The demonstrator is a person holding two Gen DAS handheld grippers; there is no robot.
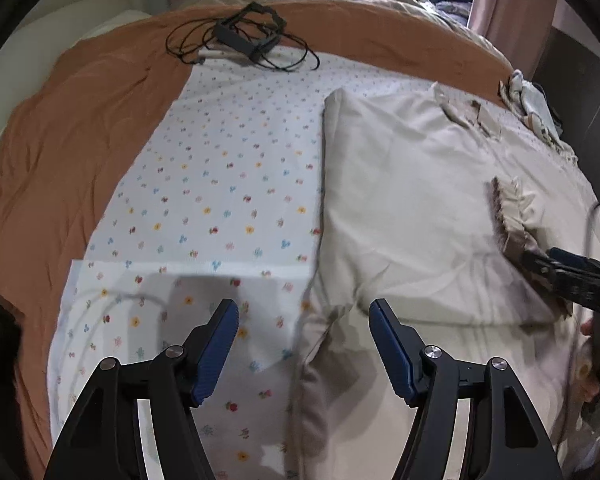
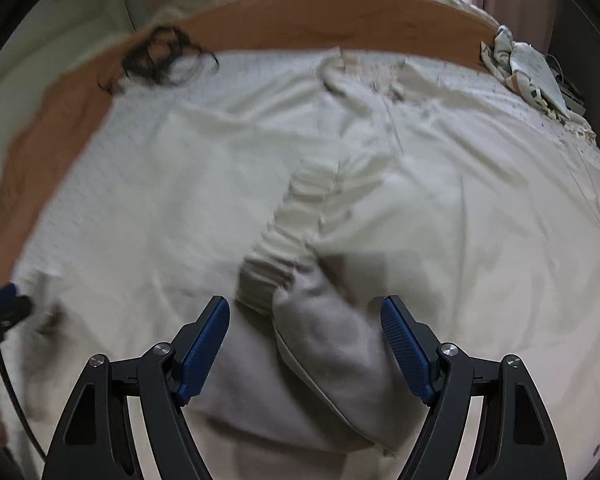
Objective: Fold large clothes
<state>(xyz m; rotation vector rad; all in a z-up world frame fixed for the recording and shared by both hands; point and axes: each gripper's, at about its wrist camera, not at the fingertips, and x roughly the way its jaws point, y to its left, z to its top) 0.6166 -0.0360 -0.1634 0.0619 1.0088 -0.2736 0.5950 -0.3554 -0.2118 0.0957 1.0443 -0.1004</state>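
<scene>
Cream garment (image 1: 412, 200), a large sweatshirt-like piece, lies spread on the flower-print sheet (image 1: 220, 184), filling the centre and right of the left wrist view; its straight left edge runs top to bottom down the middle of the frame. Beneath the sheet an orange bedcover (image 1: 72, 152) shows along the left and upper margins. A tangle of black cable with a small black frame (image 1: 244, 38) rests at upper centre, where sheet meets bedcover. A crumpled patterned cloth (image 1: 532, 104) lies at the upper right edge of the bed.

Left gripper (image 1: 304, 312), at lower centre, has its blue-padded jaws standing wide apart above the garment's left edge; nothing is clamped between them.

In the right wrist view, which is motion-blurred, the right gripper (image 2: 305, 308) also stands wide, its pads (image 2: 204, 350) apart on either side of a folded sleeve (image 2: 300, 248); the ribbed cuff lies just beyond the fingertips, and the pads do not press on the fabric. Whether the sleeve touches either pad cannot be told. The right gripper appears too at the right edge of the left wrist view, beside the ribbed cuff.
</scene>
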